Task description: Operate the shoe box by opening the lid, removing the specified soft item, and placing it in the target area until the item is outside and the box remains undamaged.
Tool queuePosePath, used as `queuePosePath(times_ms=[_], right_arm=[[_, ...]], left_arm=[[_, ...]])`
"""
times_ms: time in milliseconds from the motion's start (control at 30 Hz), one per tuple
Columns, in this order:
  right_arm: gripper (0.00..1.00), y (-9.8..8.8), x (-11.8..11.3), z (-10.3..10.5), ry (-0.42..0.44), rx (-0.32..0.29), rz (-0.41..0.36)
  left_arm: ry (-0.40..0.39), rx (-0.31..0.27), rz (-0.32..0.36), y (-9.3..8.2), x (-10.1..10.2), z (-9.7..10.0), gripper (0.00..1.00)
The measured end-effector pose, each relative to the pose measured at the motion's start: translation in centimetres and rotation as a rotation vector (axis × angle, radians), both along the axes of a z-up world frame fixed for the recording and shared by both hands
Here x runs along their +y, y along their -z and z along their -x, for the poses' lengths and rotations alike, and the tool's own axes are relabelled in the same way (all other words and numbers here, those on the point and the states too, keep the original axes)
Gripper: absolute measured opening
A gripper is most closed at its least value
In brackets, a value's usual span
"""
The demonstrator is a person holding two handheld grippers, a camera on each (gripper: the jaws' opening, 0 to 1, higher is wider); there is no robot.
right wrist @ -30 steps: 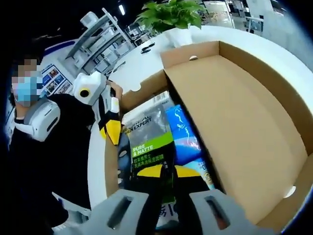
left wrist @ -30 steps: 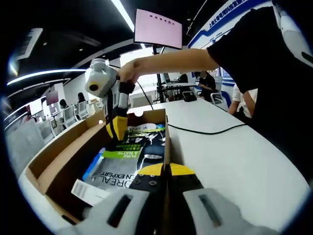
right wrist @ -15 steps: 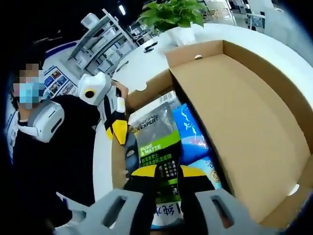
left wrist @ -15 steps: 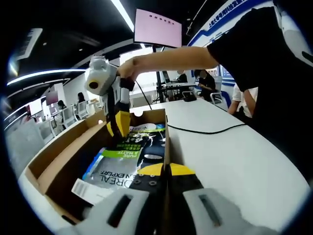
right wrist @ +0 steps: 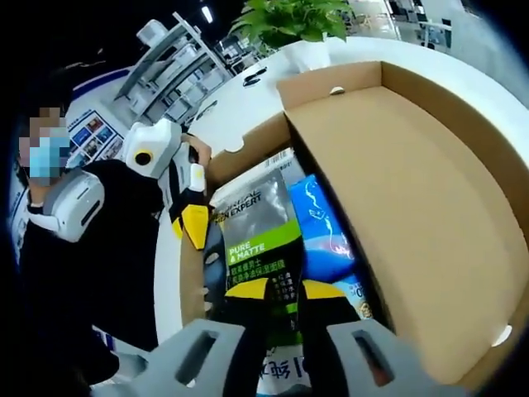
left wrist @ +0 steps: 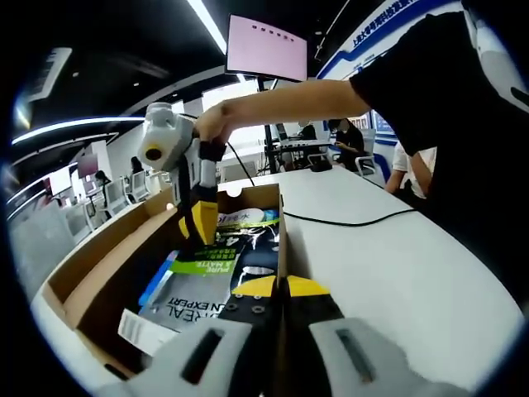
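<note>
Shoe box [right wrist: 430, 190] open; right gripper [right wrist: 277, 291] grips pouch [right wrist: 260, 248]; pouch's lower end hidden.

An open brown cardboard shoe box [right wrist: 248, 153] sits on the white tabletop [left wrist: 388, 256], its lid [right wrist: 413, 215] folded flat beside it. Inside lie a grey-and-green plastic pouch [right wrist: 260, 248] and, beside it toward the lid, a blue plastic packet [right wrist: 326, 236]. A potted green plant [right wrist: 302, 37] stands beyond.
</note>
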State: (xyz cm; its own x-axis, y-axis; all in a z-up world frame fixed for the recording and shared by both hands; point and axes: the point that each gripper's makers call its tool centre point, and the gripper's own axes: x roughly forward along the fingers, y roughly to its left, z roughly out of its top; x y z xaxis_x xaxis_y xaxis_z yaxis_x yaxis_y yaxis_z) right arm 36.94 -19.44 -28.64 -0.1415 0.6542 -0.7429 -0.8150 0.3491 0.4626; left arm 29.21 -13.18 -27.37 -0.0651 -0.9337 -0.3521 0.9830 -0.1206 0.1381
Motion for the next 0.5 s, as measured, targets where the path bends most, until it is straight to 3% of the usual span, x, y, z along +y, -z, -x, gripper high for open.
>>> queuePosePath(times_ms=[267,500], right_arm=[[0.08,-1.8,-0.7,0.0,-0.002,0.017,-0.063],[0.09,-0.4,-1.2,0.0,-0.034,0.025,-0.044]], left_arm=[[0.002,-0.002,-0.001,0.0,0.0,0.0,0.02],[0.007,-0.005,0.0,0.0,0.0,0.0,0.02]])
